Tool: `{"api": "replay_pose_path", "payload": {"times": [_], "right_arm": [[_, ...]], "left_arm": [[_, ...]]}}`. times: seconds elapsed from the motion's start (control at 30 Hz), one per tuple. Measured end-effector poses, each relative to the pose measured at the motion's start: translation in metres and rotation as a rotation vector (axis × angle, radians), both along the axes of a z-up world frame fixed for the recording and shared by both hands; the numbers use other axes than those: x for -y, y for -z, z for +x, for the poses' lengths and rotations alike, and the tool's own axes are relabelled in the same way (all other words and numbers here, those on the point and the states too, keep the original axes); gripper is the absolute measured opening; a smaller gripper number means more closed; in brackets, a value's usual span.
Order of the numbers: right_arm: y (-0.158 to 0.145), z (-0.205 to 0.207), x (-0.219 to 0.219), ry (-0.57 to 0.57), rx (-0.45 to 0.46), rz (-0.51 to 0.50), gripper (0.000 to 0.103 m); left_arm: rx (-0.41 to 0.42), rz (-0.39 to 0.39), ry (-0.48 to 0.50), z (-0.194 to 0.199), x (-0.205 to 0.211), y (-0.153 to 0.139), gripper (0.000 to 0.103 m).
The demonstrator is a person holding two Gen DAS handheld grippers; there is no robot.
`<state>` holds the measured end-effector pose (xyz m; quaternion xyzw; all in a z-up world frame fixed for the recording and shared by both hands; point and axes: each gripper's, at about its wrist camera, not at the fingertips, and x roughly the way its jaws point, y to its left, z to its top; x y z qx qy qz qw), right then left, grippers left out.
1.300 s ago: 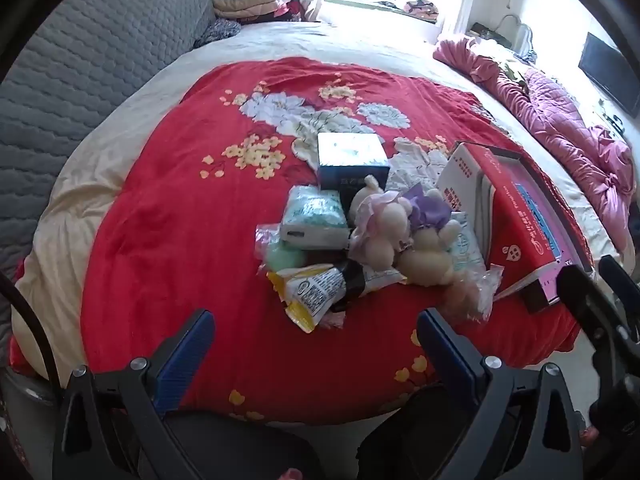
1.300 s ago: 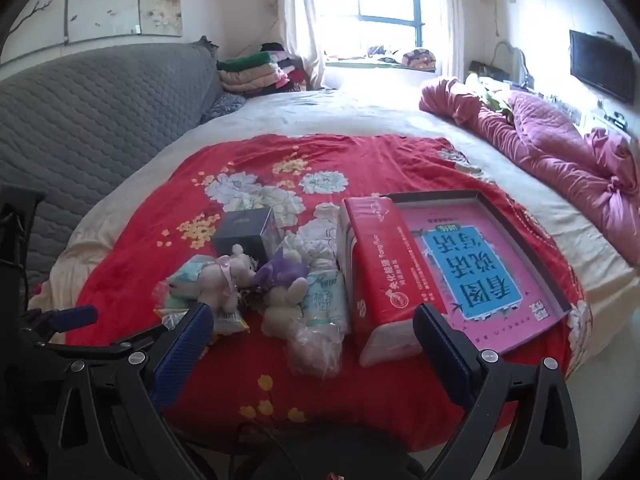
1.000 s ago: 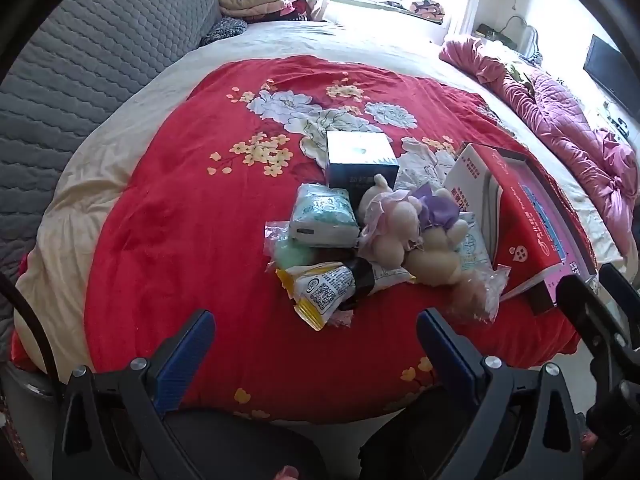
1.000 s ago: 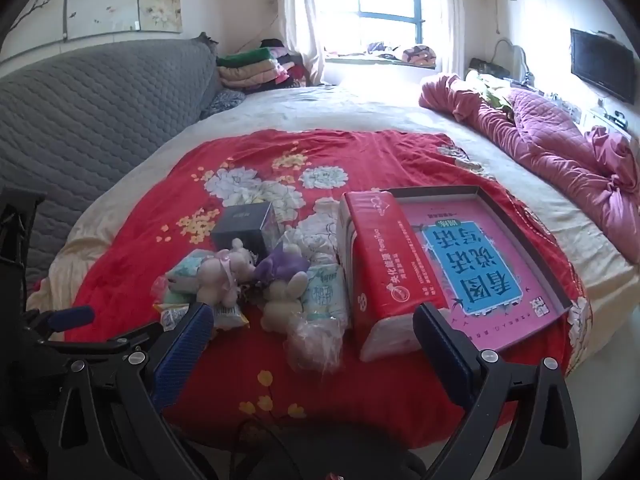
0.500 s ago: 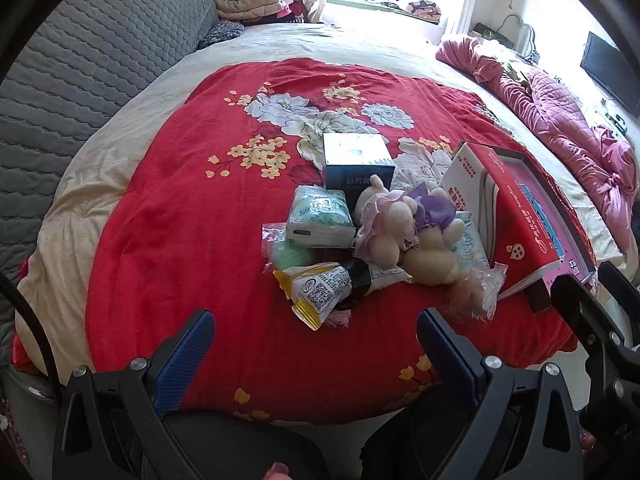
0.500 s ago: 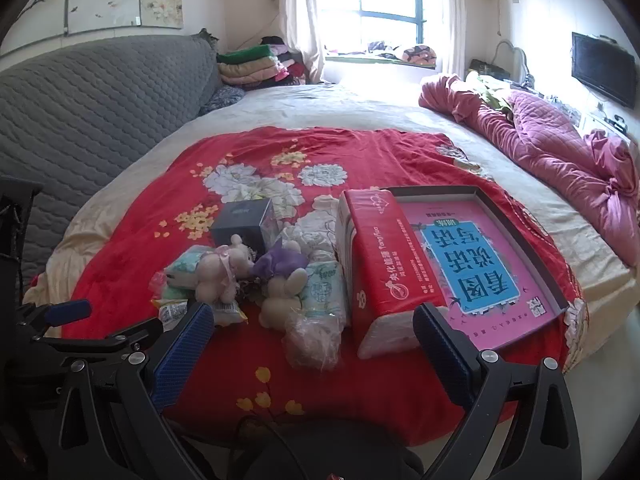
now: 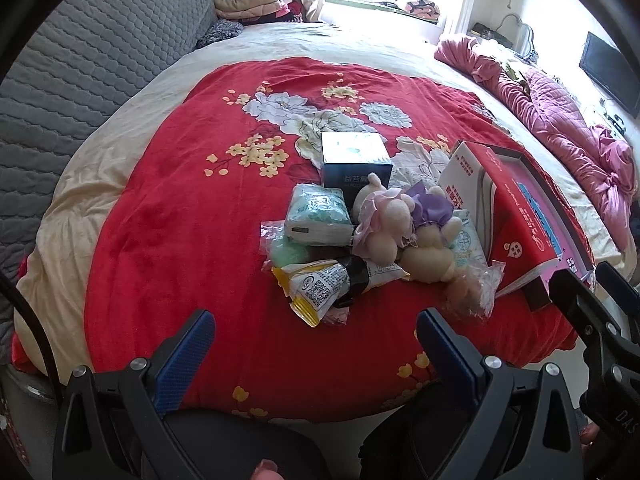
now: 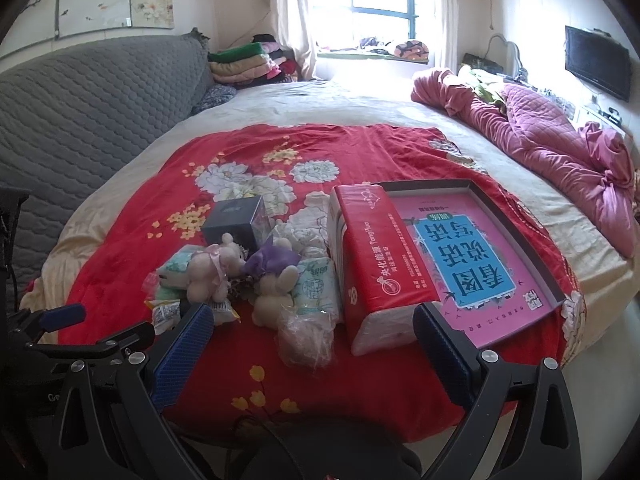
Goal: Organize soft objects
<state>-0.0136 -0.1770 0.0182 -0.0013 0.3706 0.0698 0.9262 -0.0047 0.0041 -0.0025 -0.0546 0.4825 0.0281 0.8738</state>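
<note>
Both grippers hover short of the pile with nothing held: the left gripper (image 7: 314, 340) has its blue-padded fingers spread wide, and the right gripper (image 8: 312, 334) is spread the same way. The soft things lie heaped on the red blanket (image 7: 168, 208), all just left of the red tissue pack (image 8: 370, 268), which leans on the edge of the pink box lid (image 8: 472, 256). Touching the pack is a green tissue packet (image 8: 316, 286); against that sit two plush bears, one in a purple bow (image 8: 274, 280) and one in pink (image 8: 212, 272), fuzzy, rounded and tangled together. Further left lies another tissue packet (image 7: 318, 216), pillowy in slick film, and in front of it a crinkly yellow snack bag (image 7: 320, 288). A clear bag of something pale (image 8: 306, 338) lies nearest the right gripper, and a stiff dark box (image 7: 356, 160) stands behind the bears. The likely trouble is the clutter: a pinch on one bear may drag its neighbour or the packets along, since they overlap. Film and plastic could slip between the pads or tear if squeezed hard, and the plush blanket may bunch into the fingers on a low approach. Knocking the leaning pack could tip it onto the heap
</note>
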Motion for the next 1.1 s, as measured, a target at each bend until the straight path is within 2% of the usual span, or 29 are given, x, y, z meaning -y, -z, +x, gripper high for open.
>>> {"api": "replay_pose_path", "payload": {"times": [1.1], "right_arm": [[0.0018, -0.0001, -0.0002, 0.004, -0.017, -0.007, 0.1]], "left_arm": [[0.007, 0.003, -0.005, -0.0019, -0.0019, -0.0013, 0.101]]}}
